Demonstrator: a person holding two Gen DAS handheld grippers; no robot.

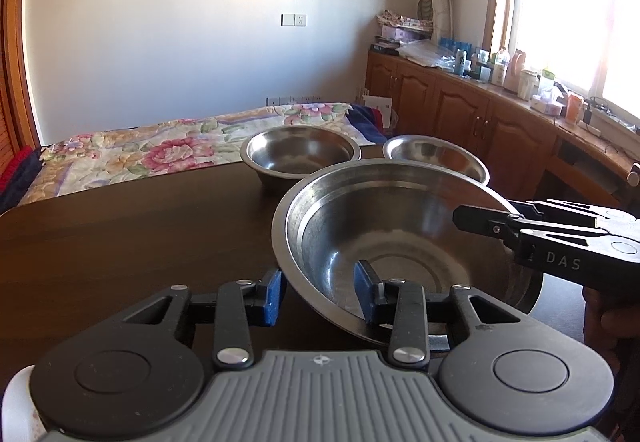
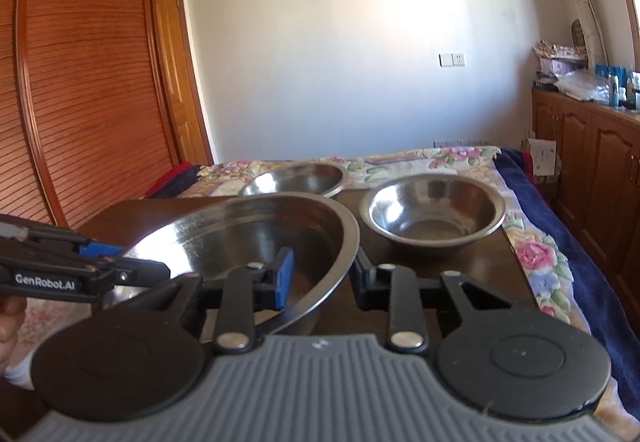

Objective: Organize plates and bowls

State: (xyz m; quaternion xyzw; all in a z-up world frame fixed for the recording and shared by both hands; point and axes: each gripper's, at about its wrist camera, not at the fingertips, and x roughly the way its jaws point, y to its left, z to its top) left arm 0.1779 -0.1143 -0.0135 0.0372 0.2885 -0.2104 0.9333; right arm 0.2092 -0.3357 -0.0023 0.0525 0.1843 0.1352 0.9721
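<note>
On the dark wooden table [image 1: 120, 242], you straddle the big, round steel bowl's [image 1: 400, 242] rim: left gripper [image 1: 320, 292] and right gripper [image 2: 322, 276], both wide open, nothing clamped yet, prob. for a two-handed lift. Two smaller steel bowls [image 1: 300, 157] sit behind.

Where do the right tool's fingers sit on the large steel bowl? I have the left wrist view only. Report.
Observer: The right tool straddles the rim of the large round steel bowl: blue pad inside, other finger outside, fingers spread wide.
Operator: Check the small bowl half hidden behind that rim on the right.
Observer: The small round steel bowl stands in full view on the dark wooden table, near its right edge.
Operator: Tell me what's left of the table.
Observer: A brown slatted wooden wardrobe door.
</note>
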